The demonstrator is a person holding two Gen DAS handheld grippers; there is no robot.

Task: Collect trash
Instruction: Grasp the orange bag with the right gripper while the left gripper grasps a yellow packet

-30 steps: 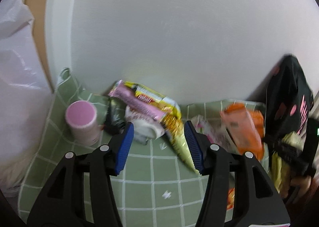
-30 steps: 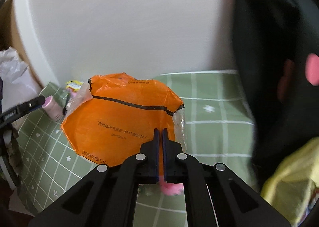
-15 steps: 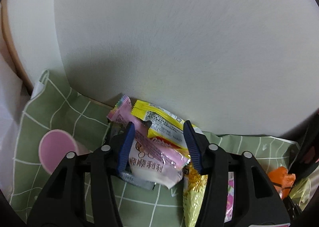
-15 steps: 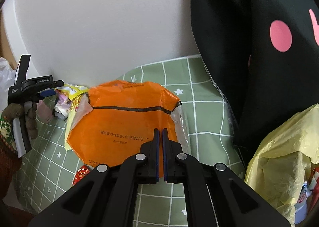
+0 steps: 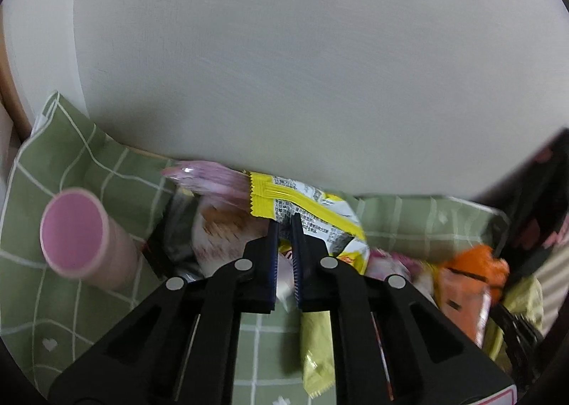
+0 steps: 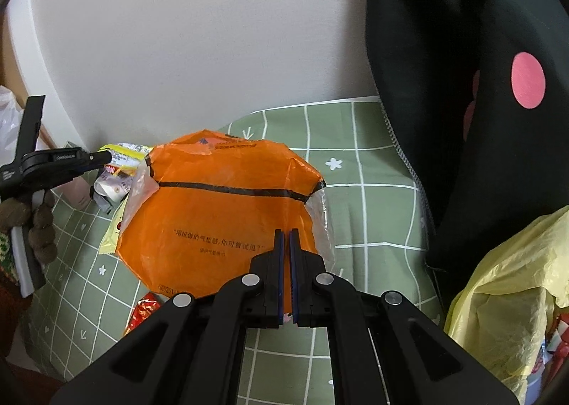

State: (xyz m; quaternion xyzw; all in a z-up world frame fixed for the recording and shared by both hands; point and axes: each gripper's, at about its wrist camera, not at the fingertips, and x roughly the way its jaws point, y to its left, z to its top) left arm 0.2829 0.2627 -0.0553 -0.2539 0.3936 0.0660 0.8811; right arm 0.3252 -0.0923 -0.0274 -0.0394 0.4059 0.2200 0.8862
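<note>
Since half a second ago the left gripper has closed its spread fingers, now clenched on the yellow snack wrapper at its tips. A pink cup stands to its left on the green checked cloth. The right gripper stays clamped on the orange bag, spread ahead of it.

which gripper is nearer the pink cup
Left. The left gripper pinches a yellow wrapper just beside the pink cup; the right gripper holds the orange bag, farther off.
</note>
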